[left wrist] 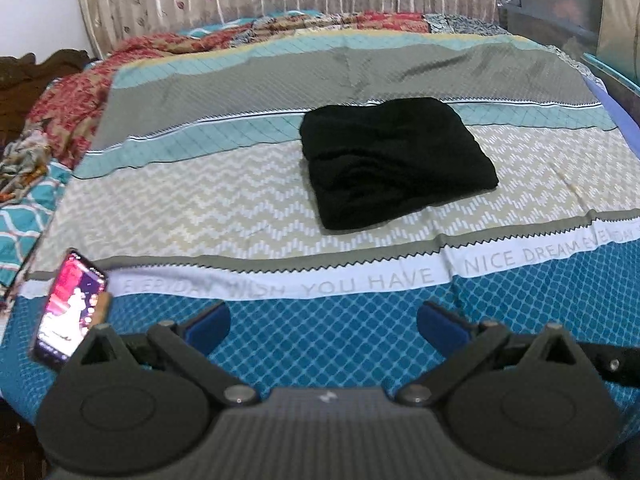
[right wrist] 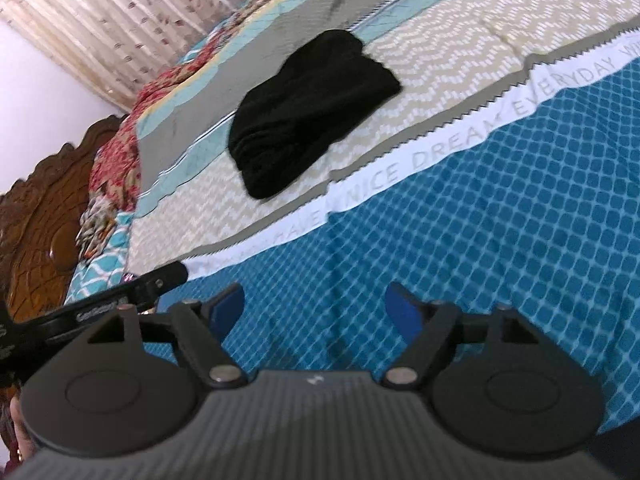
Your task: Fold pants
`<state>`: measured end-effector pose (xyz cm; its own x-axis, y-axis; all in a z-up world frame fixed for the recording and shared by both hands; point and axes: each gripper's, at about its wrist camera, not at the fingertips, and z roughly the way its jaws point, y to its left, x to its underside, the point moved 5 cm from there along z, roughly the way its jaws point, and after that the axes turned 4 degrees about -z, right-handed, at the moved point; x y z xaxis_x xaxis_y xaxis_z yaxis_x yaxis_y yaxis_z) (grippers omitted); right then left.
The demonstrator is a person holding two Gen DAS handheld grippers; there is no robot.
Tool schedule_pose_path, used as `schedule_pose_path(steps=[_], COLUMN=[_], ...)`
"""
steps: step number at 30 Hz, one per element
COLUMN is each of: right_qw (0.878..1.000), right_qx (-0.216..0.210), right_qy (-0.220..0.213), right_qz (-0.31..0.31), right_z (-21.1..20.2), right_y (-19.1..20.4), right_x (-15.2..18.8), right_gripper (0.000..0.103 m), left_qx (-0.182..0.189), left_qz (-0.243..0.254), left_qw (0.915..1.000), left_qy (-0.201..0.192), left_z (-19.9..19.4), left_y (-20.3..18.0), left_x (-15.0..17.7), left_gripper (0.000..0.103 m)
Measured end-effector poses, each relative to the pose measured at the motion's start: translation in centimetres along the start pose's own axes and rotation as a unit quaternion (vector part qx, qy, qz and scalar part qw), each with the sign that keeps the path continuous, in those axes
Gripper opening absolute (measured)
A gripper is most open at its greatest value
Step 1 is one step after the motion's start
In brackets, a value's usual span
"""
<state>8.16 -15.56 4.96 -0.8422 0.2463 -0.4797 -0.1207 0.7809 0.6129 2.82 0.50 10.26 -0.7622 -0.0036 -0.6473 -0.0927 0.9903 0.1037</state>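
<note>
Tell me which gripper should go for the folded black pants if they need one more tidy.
Left, probably. The left gripper is open and faces the black pants nearly straight ahead; the right gripper, also open, views them tilted and off to its left. Neither touches them.

Open bedsheet (left wrist: 320, 320) up to folded pants (left wrist: 394, 162) | phone (left wrist: 70, 306) blocks left (propped upright)

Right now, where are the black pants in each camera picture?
Left wrist view: the folded black pants lie right of centre, on the bedsheet, beyond the open left gripper.
Right wrist view: the pants sit upper middle, tilted, beyond the open right gripper.
Shared landmark: the white NICE DREAM stripe just in front of the pants.
</note>
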Motion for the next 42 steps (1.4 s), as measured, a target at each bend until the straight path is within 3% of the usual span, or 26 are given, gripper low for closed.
schedule_pose_path(steps=[16, 27, 42], right_qw=[0.998, 0.998, 0.998], right_qx=[-0.017, -0.007, -0.012], right_qy=[-0.010, -0.041, -0.049], right_qz=[-0.057, -0.056, -0.044], right_z=[-0.6, -2.0, -2.7], right_y=[3.2, 3.8, 3.7], right_x=[1.7, 1.4, 1.2], right_gripper=[0.085, 0.089, 0.094], left_qx=[-0.048, -0.053, -0.037], left_qz=[0.011, 0.012, 0.024], left_qw=[0.9978, 0.9977, 0.9982], left_qy=[-0.044, -0.041, -0.040], left_z=[-2.8, -2.8, -2.9], left_y=[1.5, 1.5, 0.7], left_x=[0.5, 0.6, 0.8], left_gripper=[0.103, 0.103, 0.103])
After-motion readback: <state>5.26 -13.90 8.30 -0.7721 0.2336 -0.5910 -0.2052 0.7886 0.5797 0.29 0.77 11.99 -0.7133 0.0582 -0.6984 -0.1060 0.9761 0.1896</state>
